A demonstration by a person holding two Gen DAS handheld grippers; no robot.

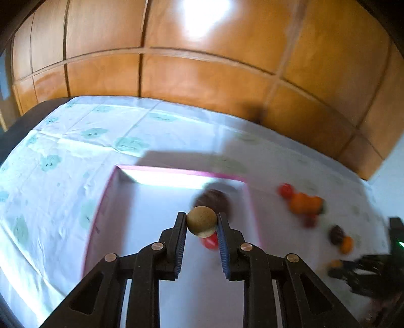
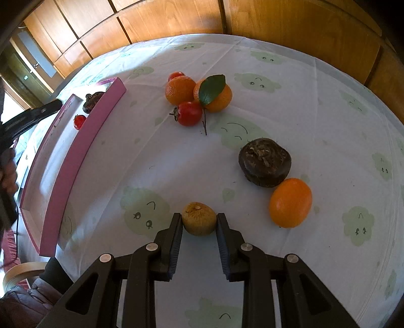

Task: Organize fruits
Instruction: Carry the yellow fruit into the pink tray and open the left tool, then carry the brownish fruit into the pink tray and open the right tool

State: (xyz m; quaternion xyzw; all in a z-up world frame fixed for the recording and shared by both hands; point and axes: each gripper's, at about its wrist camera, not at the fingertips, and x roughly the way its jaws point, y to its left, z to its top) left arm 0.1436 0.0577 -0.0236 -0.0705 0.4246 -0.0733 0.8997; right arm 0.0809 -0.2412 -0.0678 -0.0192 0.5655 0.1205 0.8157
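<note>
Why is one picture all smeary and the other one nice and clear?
In the left wrist view the pink tray, the oranges and the tablecloth look streaked, while the tan fruit in its jaws stays sharp; white glare washes out the wooden cupboard. In the right wrist view everything is crisp, though the lens bends the table edge into a curve.

White tablecloth (image 2: 290,121) with pale green cloud faces, wooden panelled wall (image 1: 202,75) behind, glazed door (image 2: 35,58)
</note>
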